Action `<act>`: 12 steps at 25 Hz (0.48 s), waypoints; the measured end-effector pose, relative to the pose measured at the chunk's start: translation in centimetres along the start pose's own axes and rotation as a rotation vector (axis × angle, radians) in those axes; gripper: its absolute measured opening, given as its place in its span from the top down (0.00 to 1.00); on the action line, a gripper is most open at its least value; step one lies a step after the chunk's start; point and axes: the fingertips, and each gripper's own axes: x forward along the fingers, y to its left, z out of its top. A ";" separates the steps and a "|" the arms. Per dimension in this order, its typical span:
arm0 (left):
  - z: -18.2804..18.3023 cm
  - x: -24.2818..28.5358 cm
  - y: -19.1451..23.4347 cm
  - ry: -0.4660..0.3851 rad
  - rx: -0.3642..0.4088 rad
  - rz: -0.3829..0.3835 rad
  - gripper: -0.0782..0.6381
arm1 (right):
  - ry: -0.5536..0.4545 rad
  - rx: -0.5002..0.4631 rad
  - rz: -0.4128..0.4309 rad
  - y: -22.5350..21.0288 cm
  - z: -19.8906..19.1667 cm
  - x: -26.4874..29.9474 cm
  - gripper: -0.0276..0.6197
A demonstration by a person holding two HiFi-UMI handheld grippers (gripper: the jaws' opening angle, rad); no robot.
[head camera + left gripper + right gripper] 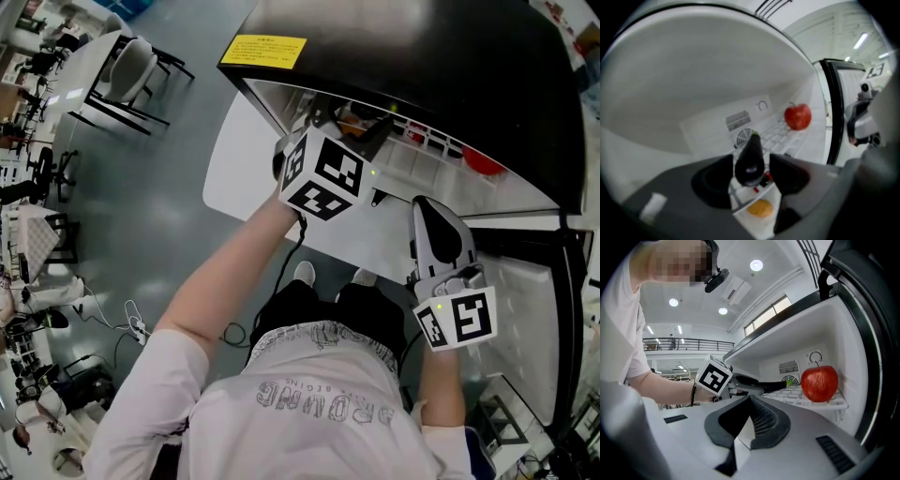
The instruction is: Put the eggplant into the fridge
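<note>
The dark purple eggplant (750,157) lies lengthwise between the jaws of my left gripper (751,164), stem end pointing into the fridge over the white wire shelf (780,133). Thin gaps show beside it, so the pads do not press and the jaws stand open. In the right gripper view the eggplant (773,386) rests on the shelf (797,398) ahead of the left gripper's marker cube (714,376). From the head view my left gripper (361,127) reaches into the fridge (422,56). My right gripper (429,204) hangs outside, shut and empty (749,399).
A red apple (798,117) sits on the same shelf at the right, near the back wall (819,383). A small orange item (760,208) lies on a lower level under the left jaws. The black-edged fridge door (834,108) stands open to the right.
</note>
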 end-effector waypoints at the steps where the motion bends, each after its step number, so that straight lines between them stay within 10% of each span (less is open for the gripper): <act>1: 0.0 -0.1 0.1 -0.003 -0.002 0.002 0.54 | -0.001 0.003 0.000 0.1 0.0 -0.1 0.95; 12: 0.9 -2.3 -0.1 -0.049 -0.018 -0.015 0.53 | -0.001 -0.006 -0.018 1.6 0.8 -0.3 0.95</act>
